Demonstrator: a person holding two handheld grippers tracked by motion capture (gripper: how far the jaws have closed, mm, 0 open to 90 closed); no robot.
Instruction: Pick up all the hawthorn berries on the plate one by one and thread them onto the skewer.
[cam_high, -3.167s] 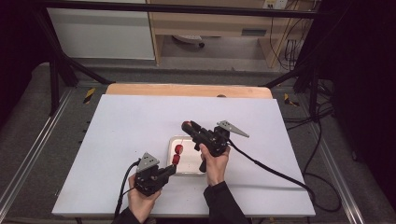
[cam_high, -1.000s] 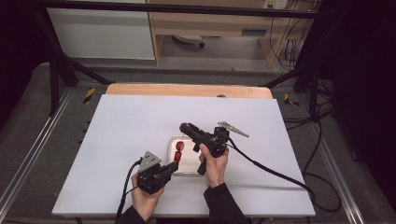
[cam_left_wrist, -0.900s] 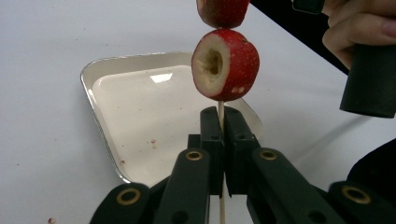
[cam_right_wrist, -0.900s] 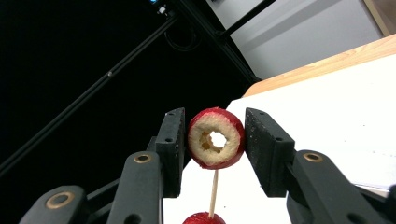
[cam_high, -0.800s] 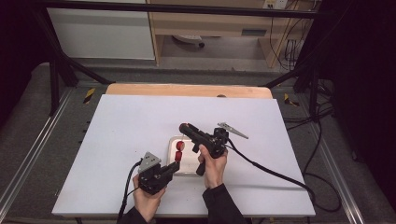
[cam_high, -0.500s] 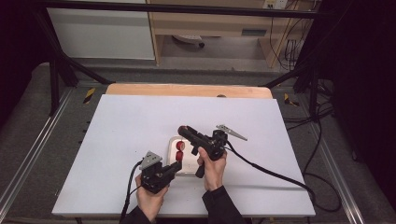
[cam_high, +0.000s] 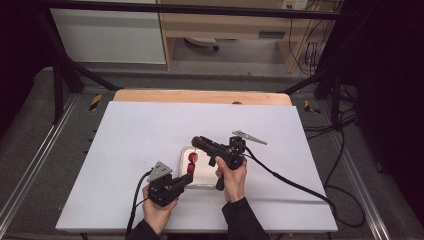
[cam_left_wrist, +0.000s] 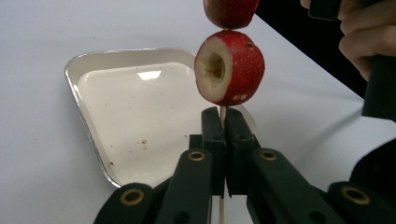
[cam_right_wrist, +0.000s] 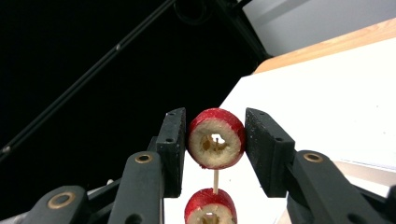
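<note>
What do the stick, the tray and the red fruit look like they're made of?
The stick looks like pale, matte wood or bamboo, thin and straw-coloured. The tray seems to be thin foil, going by its shiny silver crimped rim. The red fruit looks real, with glossy speckled skin and a cored cream centre.

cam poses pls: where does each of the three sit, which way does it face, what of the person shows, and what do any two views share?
High view: above the person's side, facing forward and down on the table; both forearms, left claw, right claw.
Left gripper view: rides the left claw, facing the tray along shut jaws pinching the skewer; other hand at the right.
Right gripper view: rides the right claw, jaws on the top fruit.
Shared: lower fruit.
</note>
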